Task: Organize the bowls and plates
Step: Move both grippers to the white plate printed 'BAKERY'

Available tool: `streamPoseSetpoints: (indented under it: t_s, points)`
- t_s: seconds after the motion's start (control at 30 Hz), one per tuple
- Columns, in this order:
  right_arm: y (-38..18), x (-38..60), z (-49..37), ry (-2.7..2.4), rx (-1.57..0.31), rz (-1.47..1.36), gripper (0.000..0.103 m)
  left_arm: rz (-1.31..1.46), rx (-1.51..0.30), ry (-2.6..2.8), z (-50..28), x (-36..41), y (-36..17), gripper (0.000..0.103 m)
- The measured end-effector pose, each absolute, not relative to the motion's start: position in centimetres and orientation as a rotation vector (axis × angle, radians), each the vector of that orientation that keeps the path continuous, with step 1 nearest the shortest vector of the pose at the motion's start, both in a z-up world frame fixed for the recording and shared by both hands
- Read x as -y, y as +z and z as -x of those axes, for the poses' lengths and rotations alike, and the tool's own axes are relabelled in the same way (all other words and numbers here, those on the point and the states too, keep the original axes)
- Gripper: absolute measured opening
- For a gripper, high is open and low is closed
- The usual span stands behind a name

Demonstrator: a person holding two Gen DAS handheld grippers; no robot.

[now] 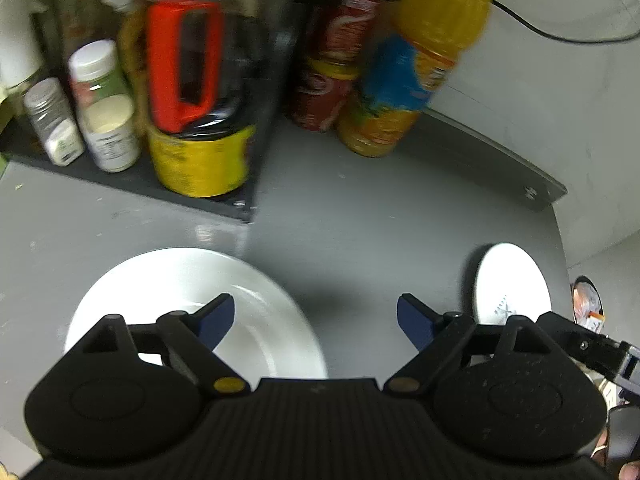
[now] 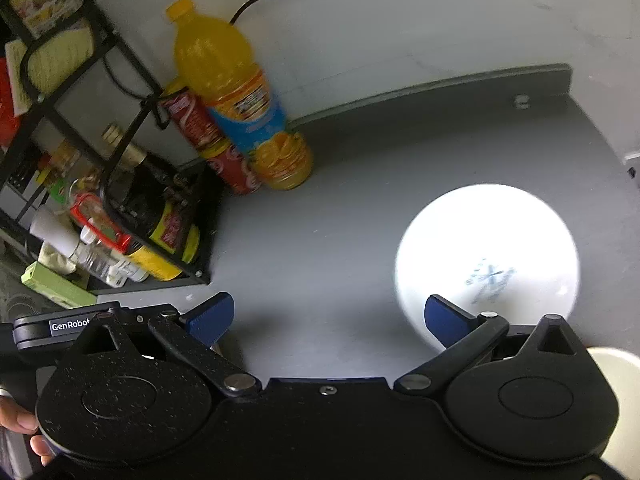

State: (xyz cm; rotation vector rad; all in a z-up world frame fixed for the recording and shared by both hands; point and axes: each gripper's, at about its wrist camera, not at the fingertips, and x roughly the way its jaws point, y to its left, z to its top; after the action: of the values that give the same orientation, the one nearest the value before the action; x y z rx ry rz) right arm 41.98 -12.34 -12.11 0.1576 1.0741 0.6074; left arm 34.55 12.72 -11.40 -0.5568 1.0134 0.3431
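Observation:
A wide white plate (image 1: 192, 280) lies on the grey counter, under and just ahead of my left gripper's left finger. My left gripper (image 1: 316, 316) stands open with nothing between its blue-tipped fingers. To its right sits a small white bowl (image 1: 512, 284) with a faint blue mark inside. The right wrist view shows that same white bowl (image 2: 488, 252) brightly lit, in front of the right finger. My right gripper (image 2: 328, 316) is open and empty above bare counter. The other gripper's body (image 2: 60, 326) shows at the left edge.
A black rack (image 1: 224, 200) holds spice jars, a yellow can and a red-handled jug at the back left. Red cans (image 1: 332, 80) and an orange juice bottle (image 2: 236, 92) stand by the wall. A cream-coloured rim (image 2: 620, 360) peeks in at lower right. A raised counter edge (image 2: 440, 88) runs behind.

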Motion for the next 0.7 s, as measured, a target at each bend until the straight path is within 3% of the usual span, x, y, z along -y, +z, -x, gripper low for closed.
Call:
streamPoseSetpoints:
  t_s: [0.1,0.3,0.7]
  points:
    - [-12.0,13.6,-42.3,0.58,-1.071,-0.155,0.103,0.552,-1.02,0.327,-35.7,-11.5,-11.4,0.088]
    - [-12.2,16.1,-43.3,0.536,-1.059,-0.149,0.103,0.546,-1.024,0.3,-37.5,-9.3,-11.4,0.102]
    - [-12.6,20.0,-45.9,0.517,-1.062,-0.189,0.103,0.525,-0.988,0.271,-40.5,-5.5,-11.5,0.102]
